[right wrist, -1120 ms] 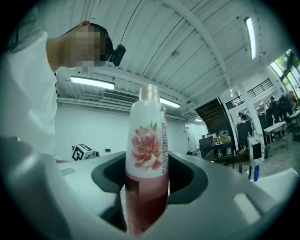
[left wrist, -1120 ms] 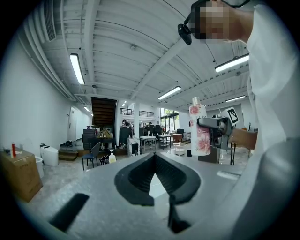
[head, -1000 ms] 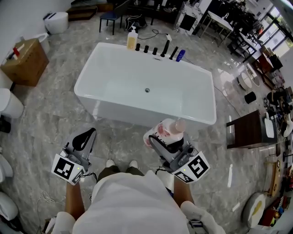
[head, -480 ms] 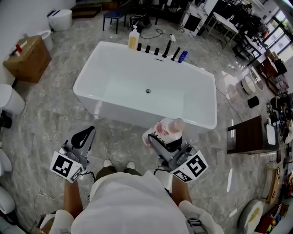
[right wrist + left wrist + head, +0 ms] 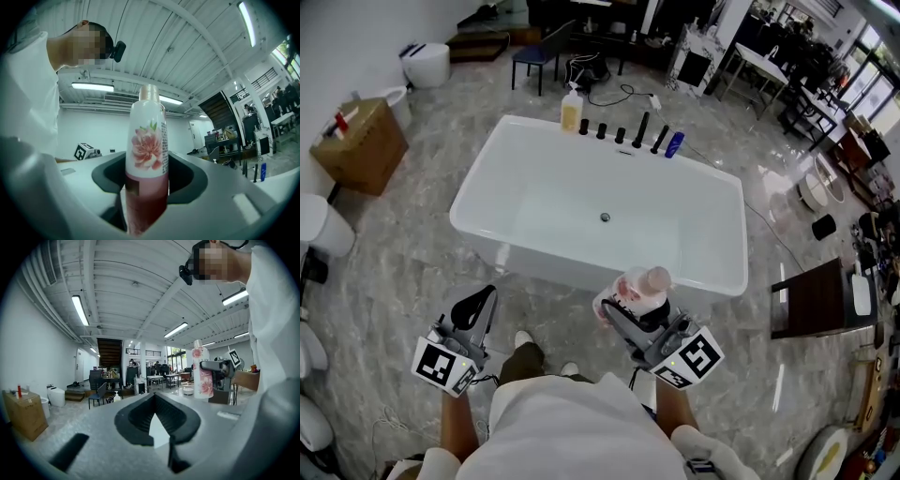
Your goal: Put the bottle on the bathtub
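Observation:
A white bottle (image 5: pixel 637 292) with a pink flower print and a pink cap stands upright in my right gripper (image 5: pixel 625 317), which is shut on its lower body. In the right gripper view the bottle (image 5: pixel 147 154) fills the middle between the jaws of the right gripper (image 5: pixel 145 180). The white bathtub (image 5: pixel 581 270) lies on the floor ahead of both grippers, apart from them. My left gripper (image 5: pixel 478 305) hangs at the lower left, shut with nothing in it. In the left gripper view, beyond the left gripper (image 5: pixel 153 398), the bottle (image 5: pixel 201 373) shows at the right.
On the tub's far rim stand a yellow soap bottle (image 5: pixel 571 111), black tap fittings (image 5: pixel 639 129) and a small blue bottle (image 5: pixel 674 144). A cardboard box (image 5: pixel 356 145) and a toilet (image 5: pixel 427 64) are at the left. A dark wooden side table (image 5: pixel 811 300) stands at the right.
The bathtub now sits lower in the head view and the person's feet have shifted. Both grippers keep their pose, and the bottle stays held.

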